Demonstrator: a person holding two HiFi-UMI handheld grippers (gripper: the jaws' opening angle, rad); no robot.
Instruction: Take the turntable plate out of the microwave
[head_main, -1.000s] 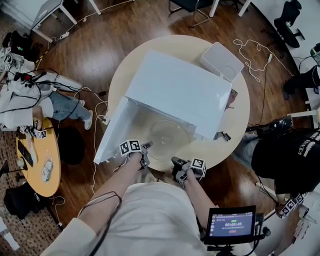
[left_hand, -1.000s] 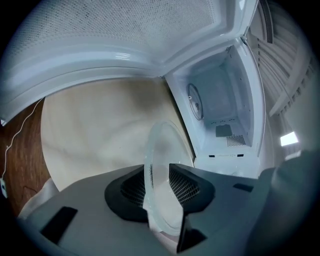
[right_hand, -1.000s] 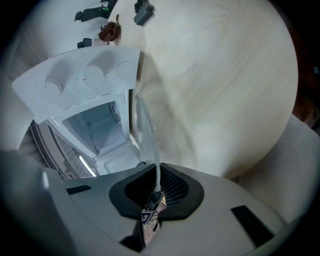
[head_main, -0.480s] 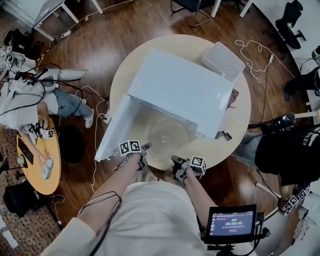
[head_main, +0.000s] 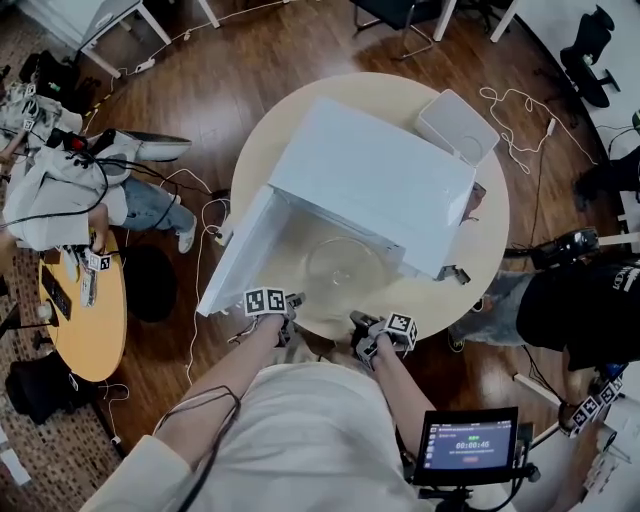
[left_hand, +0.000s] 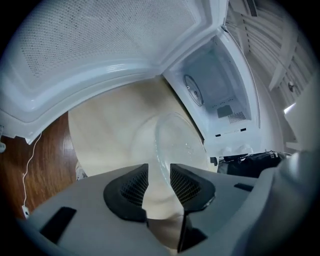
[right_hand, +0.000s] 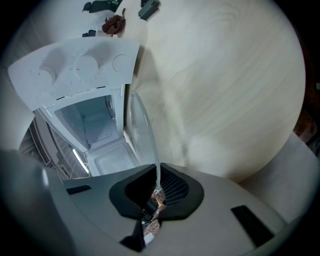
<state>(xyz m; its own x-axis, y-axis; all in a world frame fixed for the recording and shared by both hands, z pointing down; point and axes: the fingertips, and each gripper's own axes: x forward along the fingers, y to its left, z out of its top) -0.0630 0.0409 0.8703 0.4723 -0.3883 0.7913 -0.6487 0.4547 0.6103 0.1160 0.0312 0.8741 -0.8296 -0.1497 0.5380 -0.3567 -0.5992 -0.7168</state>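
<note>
With the door (head_main: 235, 262) swung wide to the left, the white microwave (head_main: 370, 180) sits mid-table on the round wooden table (head_main: 480, 250), its mouth facing the near edge. White box (head_main: 457, 125) at the far right edge, just behind the microwave. Glass turntable plate (head_main: 345, 268) is out of the cavity, just in front of the open mouth, over the table's near edge between the two grippers; can't tell if it touches the tabletop. Small monitor (head_main: 465, 445) is off the table, at the person's right.

Right gripper (head_main: 358, 322) at the plate's near right rim: jaws nearly together, clamped on the thin glass edge, which runs straight up from between the pads in the right gripper view. Left gripper (head_main: 293, 302) at the plate's near left, by the foot of the door: jaws apart, have just been opening. The plate rim reaches into the gap, pads not pressing on it.
</note>
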